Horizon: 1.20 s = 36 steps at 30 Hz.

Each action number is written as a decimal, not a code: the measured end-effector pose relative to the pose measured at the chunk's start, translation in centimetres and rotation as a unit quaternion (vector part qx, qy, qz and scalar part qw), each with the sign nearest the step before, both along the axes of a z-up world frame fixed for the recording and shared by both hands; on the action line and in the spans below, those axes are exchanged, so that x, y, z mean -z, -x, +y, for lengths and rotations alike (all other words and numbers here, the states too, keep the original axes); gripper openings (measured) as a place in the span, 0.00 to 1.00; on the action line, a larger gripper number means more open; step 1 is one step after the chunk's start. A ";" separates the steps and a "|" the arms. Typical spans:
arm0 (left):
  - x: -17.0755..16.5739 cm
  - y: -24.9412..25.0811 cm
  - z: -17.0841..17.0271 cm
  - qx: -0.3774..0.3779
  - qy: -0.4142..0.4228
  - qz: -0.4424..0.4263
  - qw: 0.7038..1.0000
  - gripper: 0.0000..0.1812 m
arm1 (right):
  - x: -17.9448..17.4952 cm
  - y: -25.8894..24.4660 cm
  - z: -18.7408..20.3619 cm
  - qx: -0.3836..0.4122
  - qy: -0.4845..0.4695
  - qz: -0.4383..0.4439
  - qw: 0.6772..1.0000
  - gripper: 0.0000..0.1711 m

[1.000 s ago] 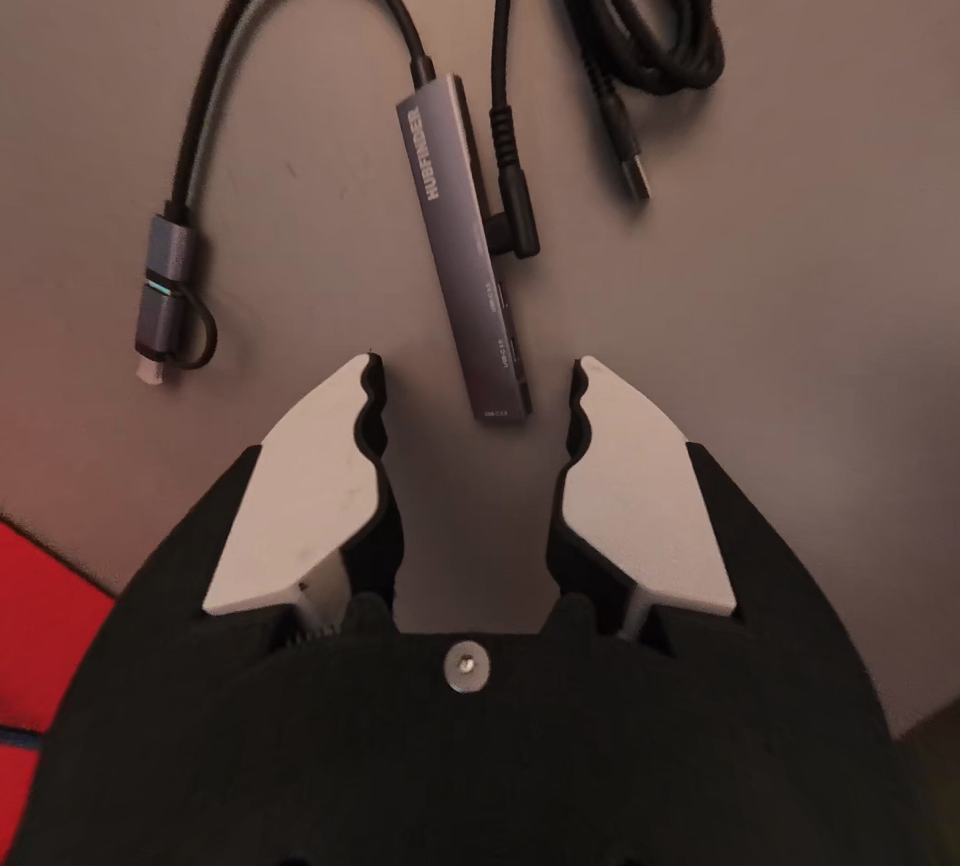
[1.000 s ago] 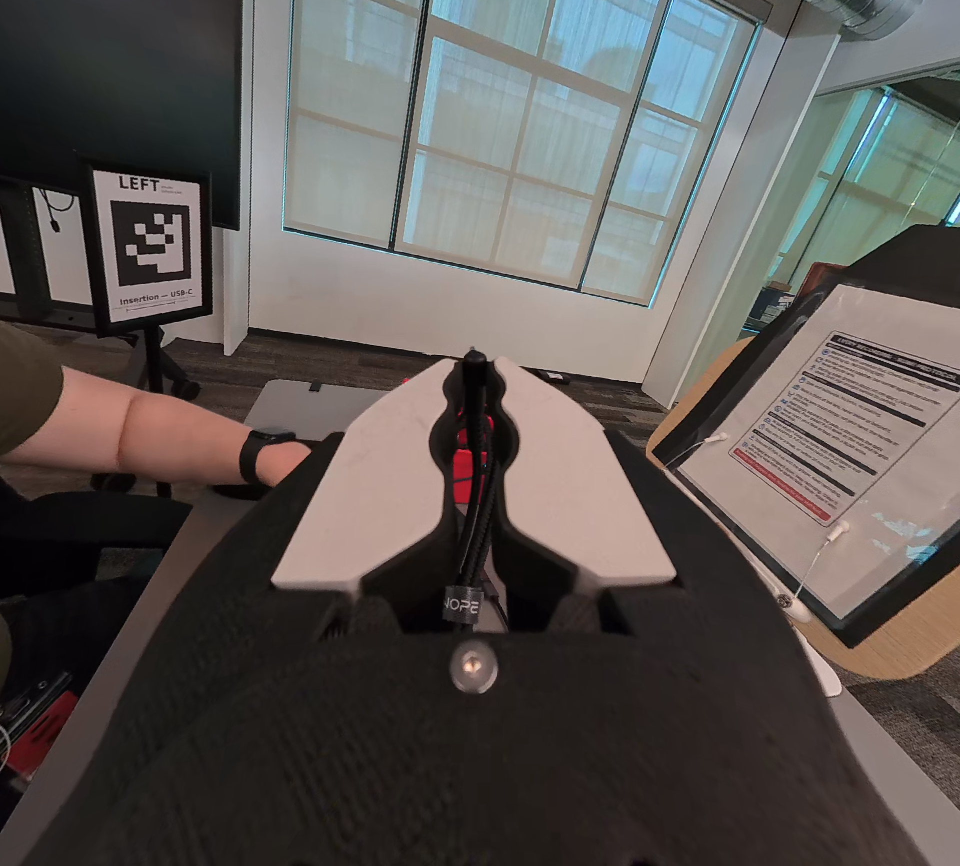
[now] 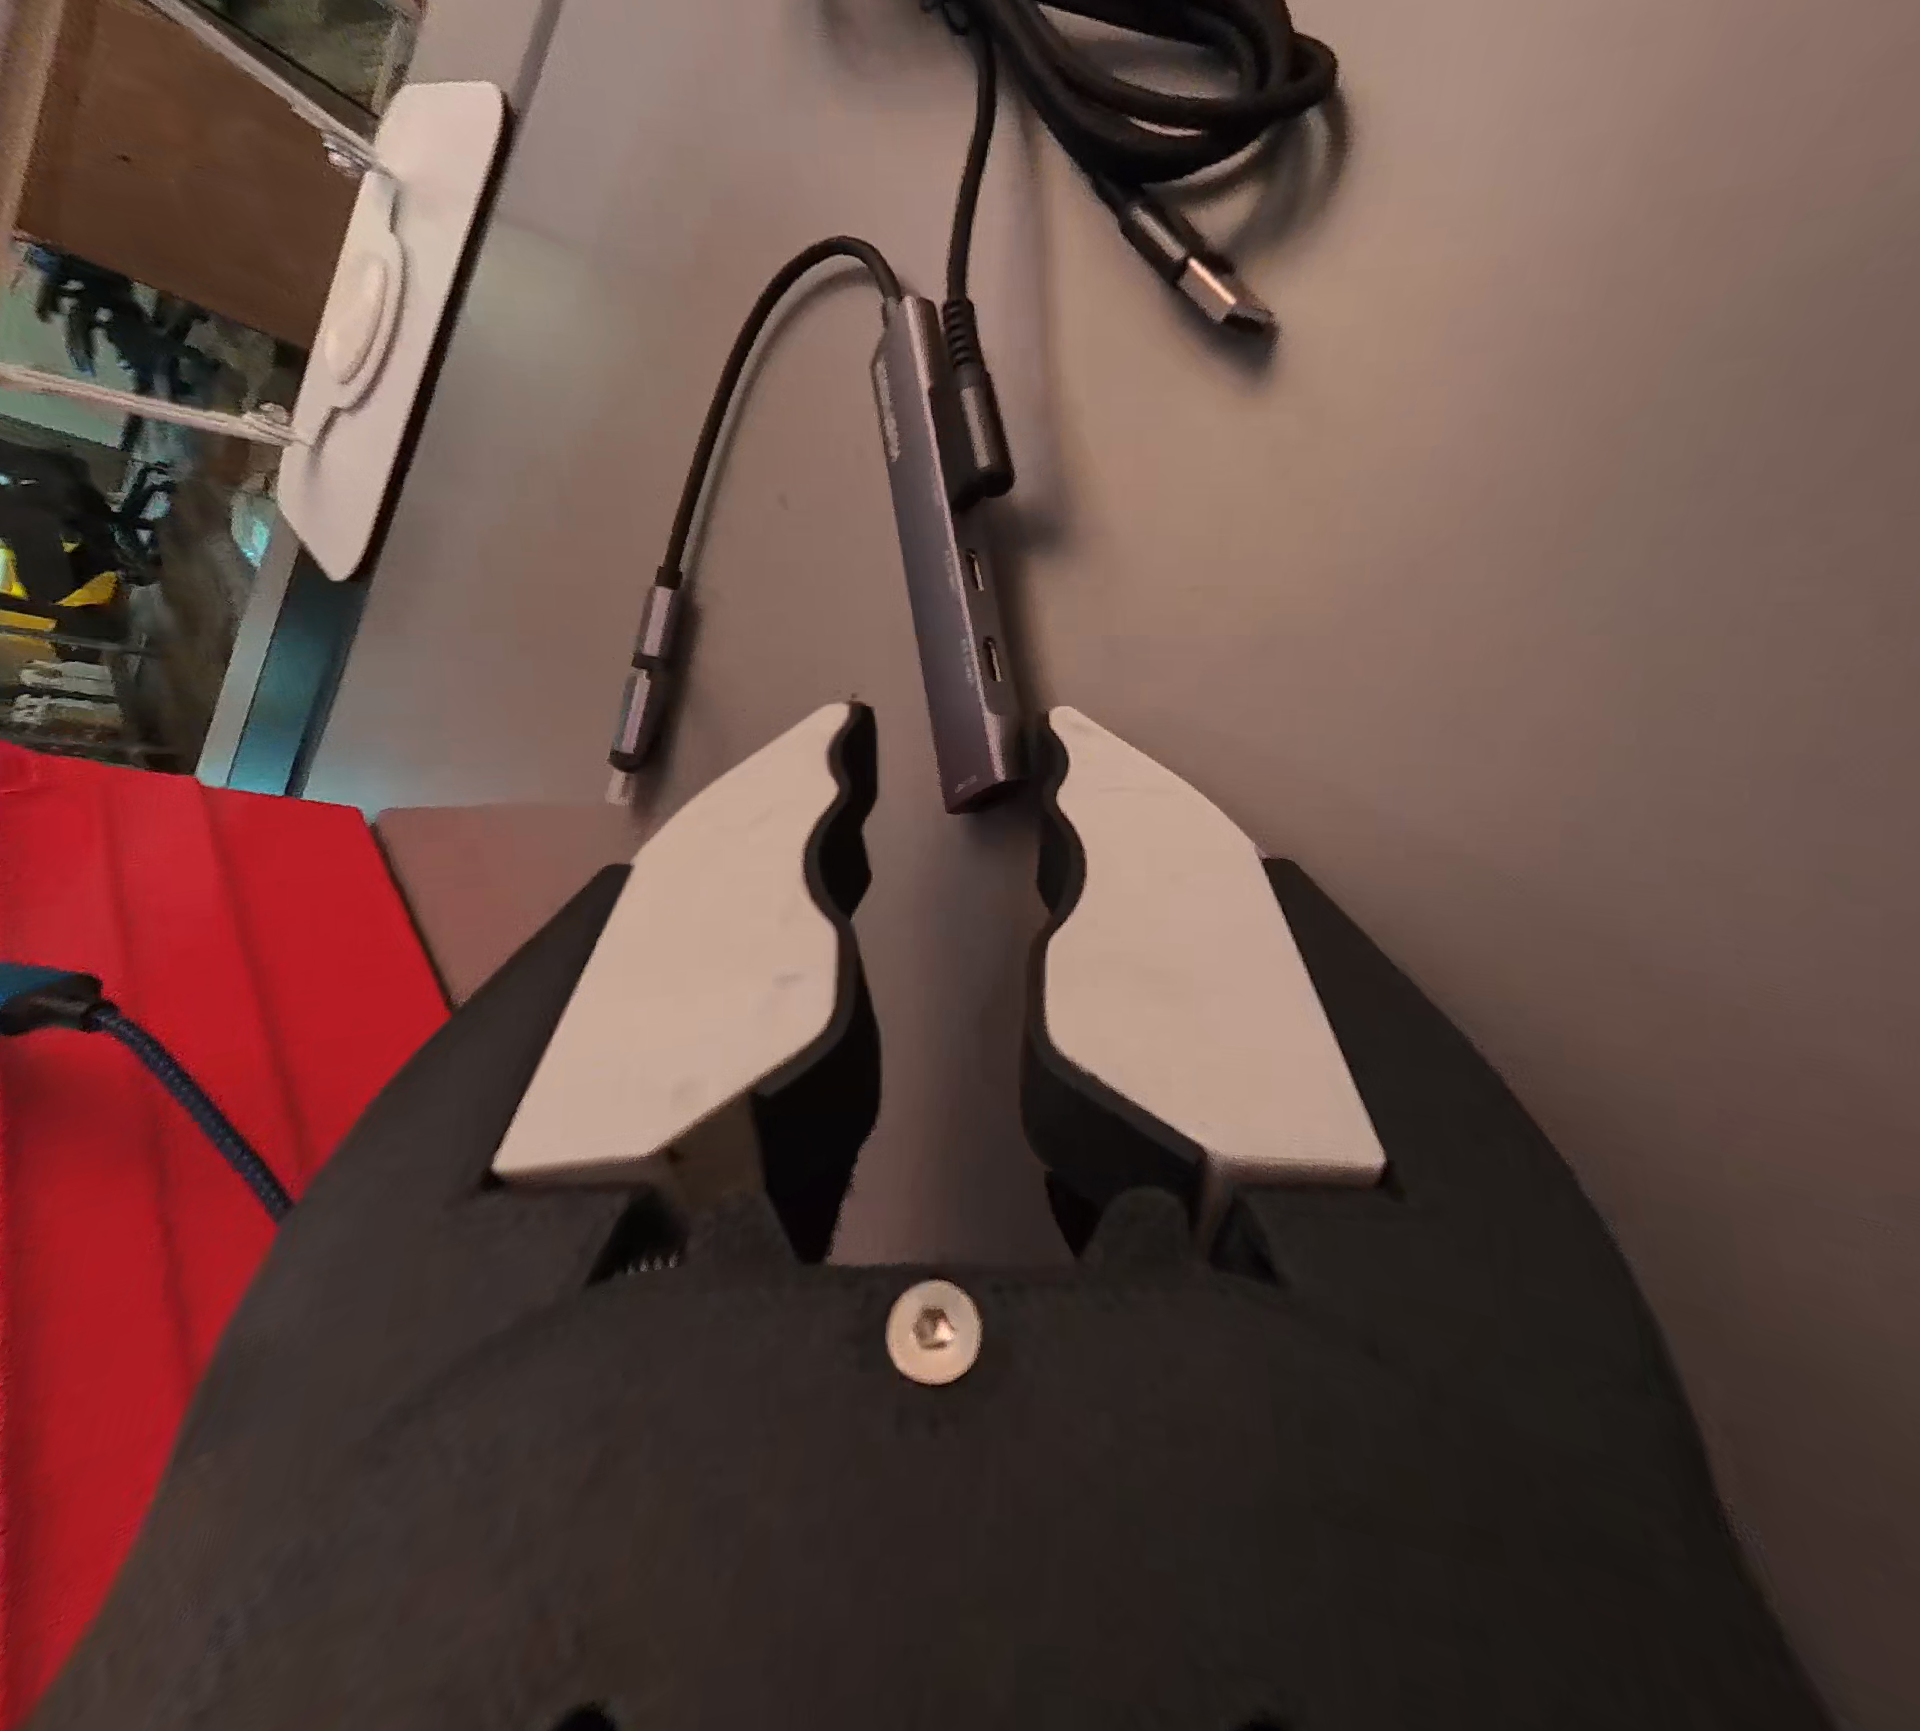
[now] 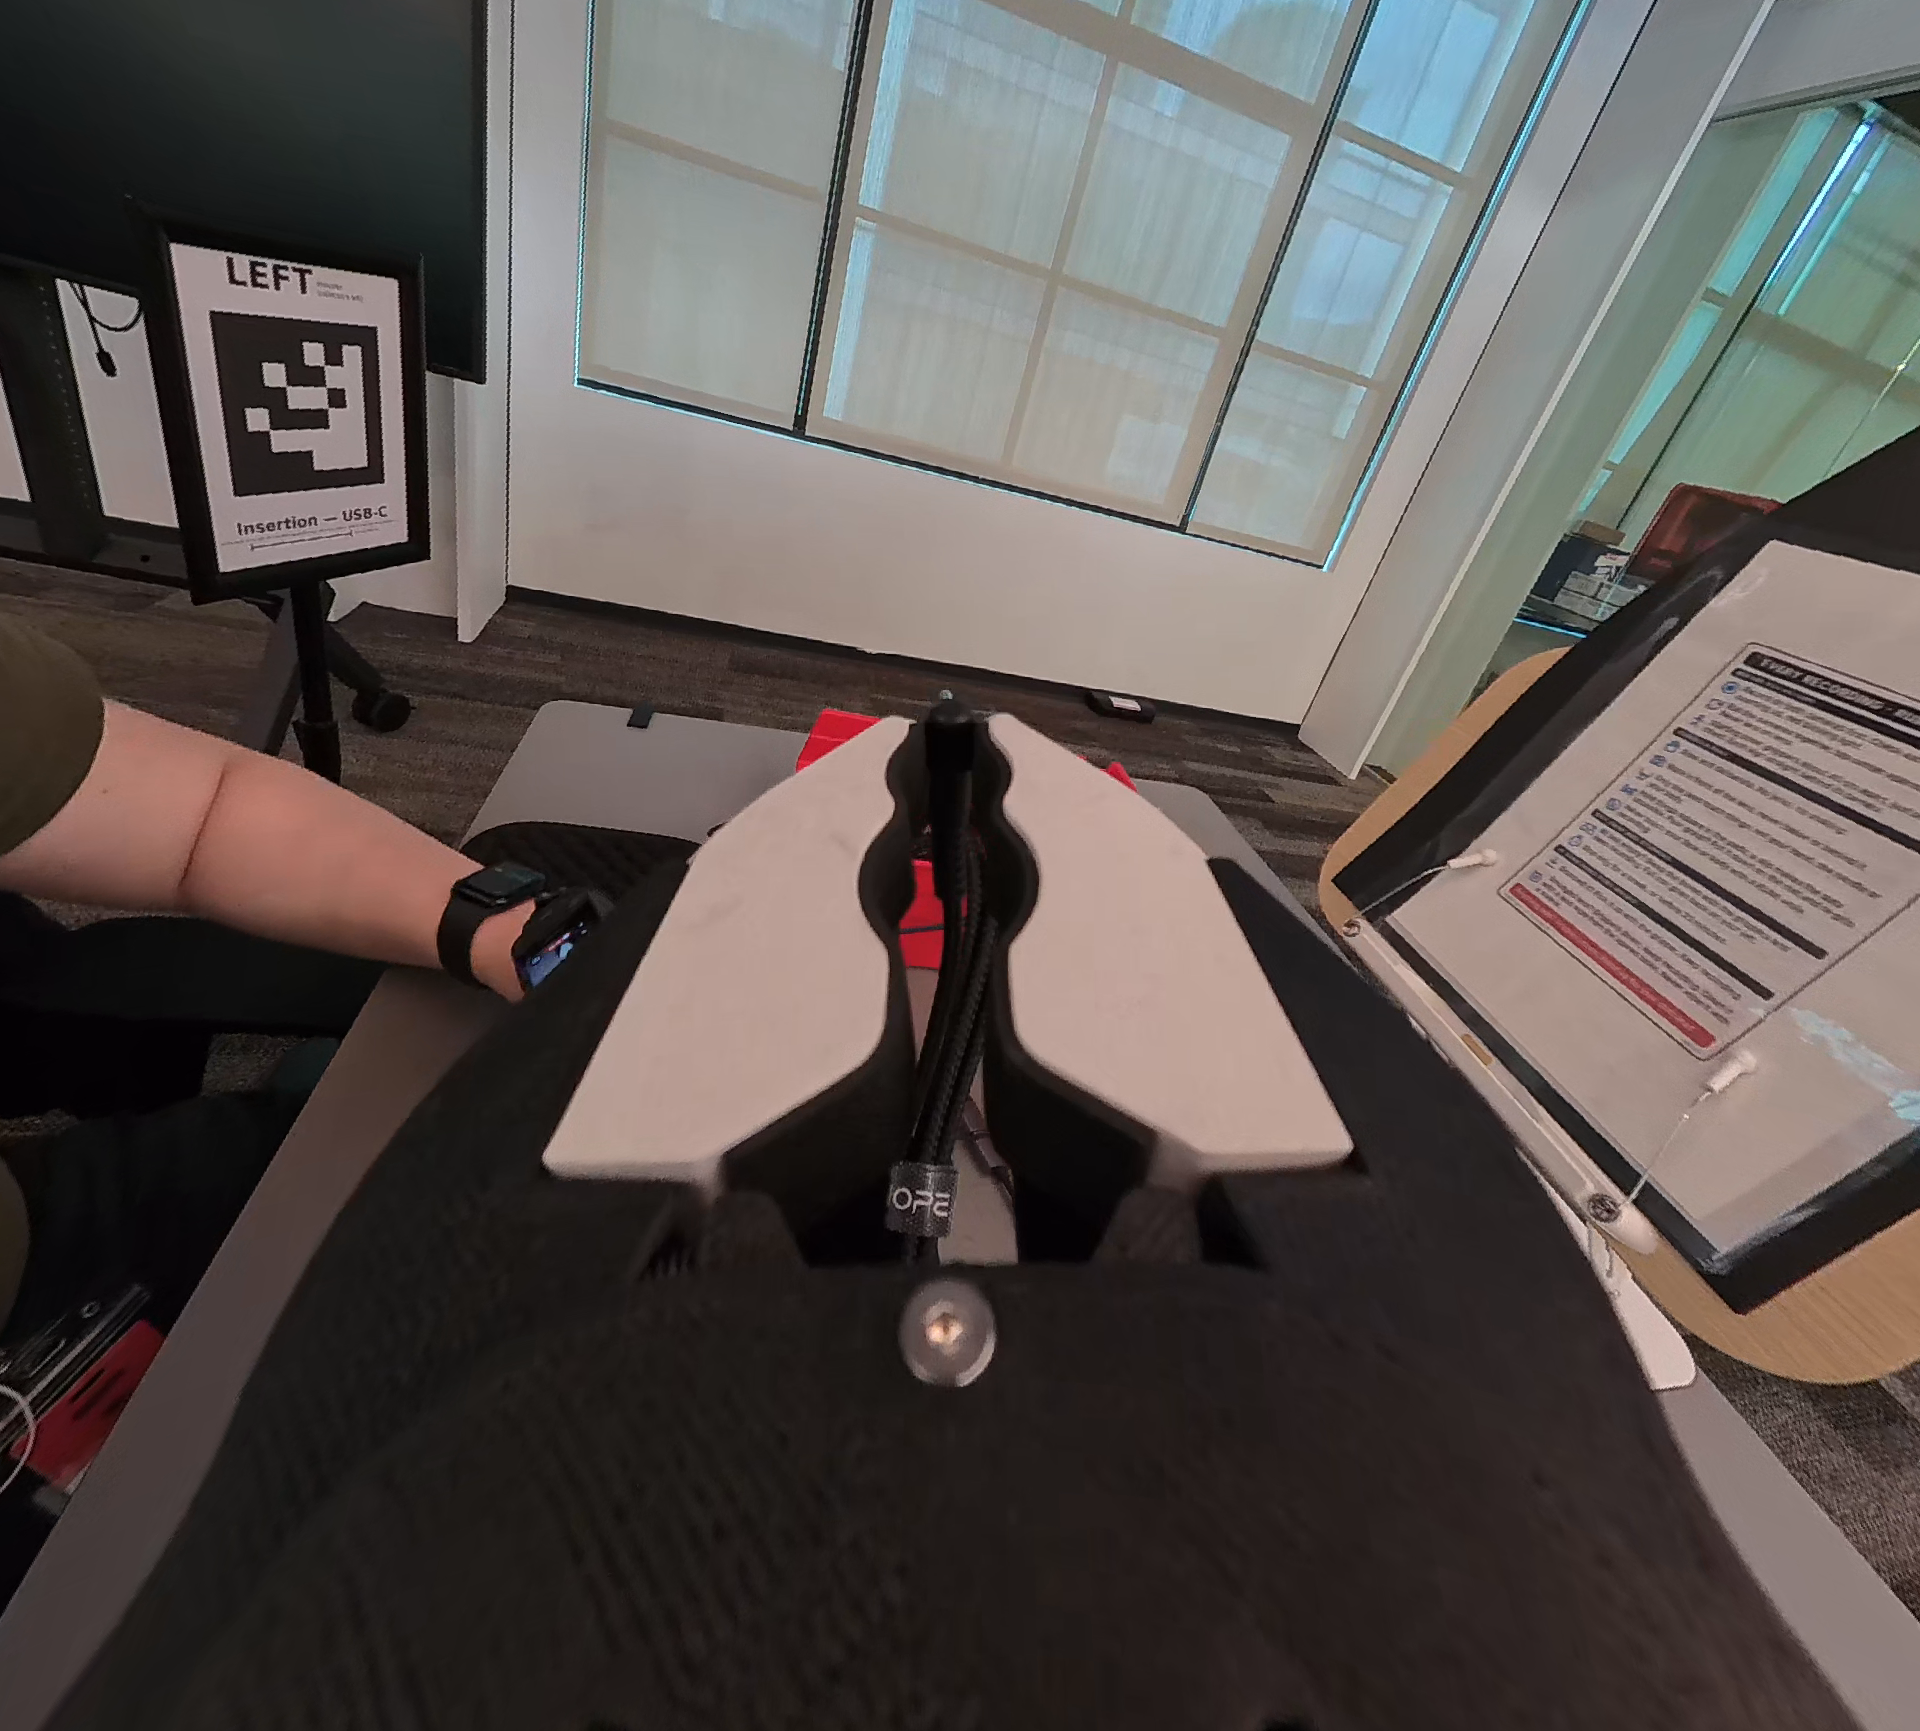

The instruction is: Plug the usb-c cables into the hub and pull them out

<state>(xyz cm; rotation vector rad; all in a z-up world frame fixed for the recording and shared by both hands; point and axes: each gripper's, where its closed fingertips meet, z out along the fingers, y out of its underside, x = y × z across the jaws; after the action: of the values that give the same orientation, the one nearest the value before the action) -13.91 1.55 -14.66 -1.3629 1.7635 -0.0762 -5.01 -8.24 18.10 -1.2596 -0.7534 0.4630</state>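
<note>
The left gripper (image 3: 951, 772) is released, its jaws spread either side of the near end of the grey hub (image 3: 940, 559), which lies on the grey counter (image 3: 1558, 746). A black right-angle plug (image 3: 977, 424) sits in the hub's far right port, its coiled cable (image 3: 1122, 50) beyond. The right gripper (image 4: 951, 746), raised above the counter, is clenched on a black braided cable (image 4: 951, 1037).

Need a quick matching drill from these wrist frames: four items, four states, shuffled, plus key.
1. left gripper
2. right gripper
3. hub
4. angled plug

A. seated in the hub's side
B. open, fingers either side of the hub's near end
C. shut on a black braided cable
D. lying on the grey table

Pairs: 1-B, 2-C, 3-D, 4-A
</note>
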 end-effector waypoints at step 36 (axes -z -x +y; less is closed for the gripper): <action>0.1 0.6 -1.4 -0.036 0.429 0.009 0.903 0.05 | 4.3 0.4 3.5 0.008 0.096 -0.034 0.995 0.05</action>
<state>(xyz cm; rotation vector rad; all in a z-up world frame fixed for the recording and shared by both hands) -14.50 0.14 -14.76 -2.0329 1.7512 -0.8912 -5.43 -4.77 13.80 -1.4654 -0.7701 0.4898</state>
